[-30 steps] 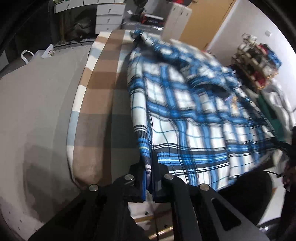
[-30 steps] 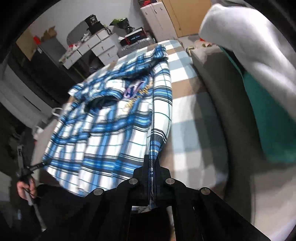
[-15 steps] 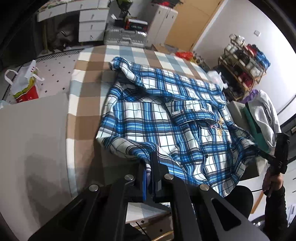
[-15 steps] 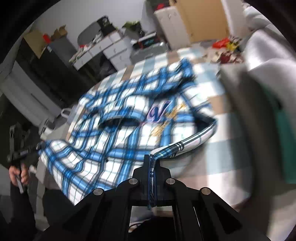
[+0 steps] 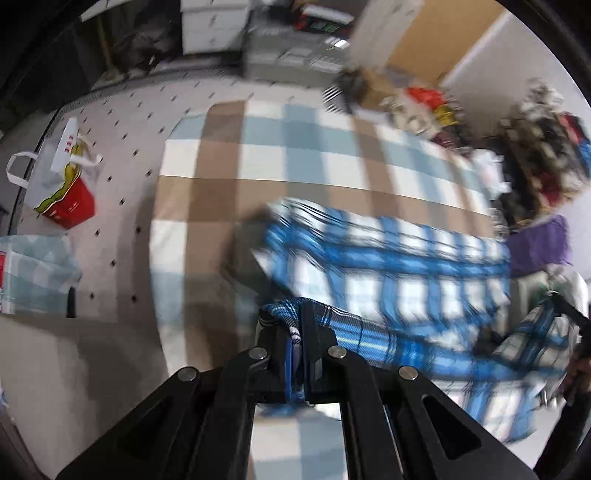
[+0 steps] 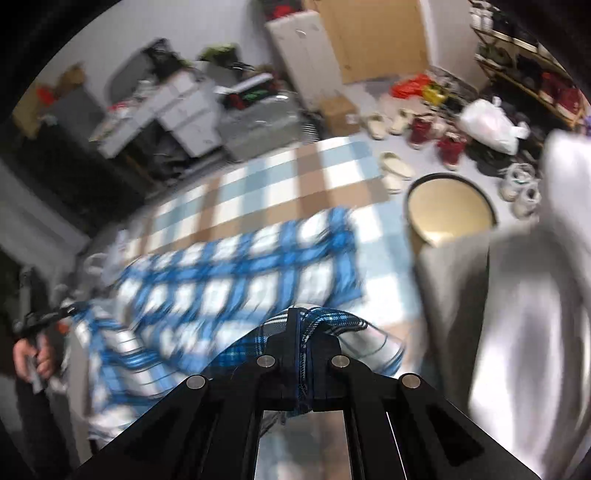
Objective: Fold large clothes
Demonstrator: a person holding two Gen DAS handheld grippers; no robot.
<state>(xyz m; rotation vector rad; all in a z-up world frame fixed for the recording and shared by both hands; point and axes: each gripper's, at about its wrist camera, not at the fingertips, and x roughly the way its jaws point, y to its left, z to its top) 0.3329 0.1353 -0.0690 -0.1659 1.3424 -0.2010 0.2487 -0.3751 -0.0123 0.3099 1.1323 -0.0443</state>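
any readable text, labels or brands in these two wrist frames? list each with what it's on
None can be read.
Red and white bag on the floor: red marks on its white flap, too blurred to read.
Dark case at the far end: a green glow, no legible characters.
Plaid shirt: motion-blurred, no print can be made out.
Cardboard box: no legible label.

Room: grey dotted floor [image 5: 122, 155]; white drawer unit [image 6: 184, 114]; brown door [image 6: 373, 37]; cluttered shelf rack [image 5: 546, 140]; shoes [image 6: 395, 170] scattered on floor.
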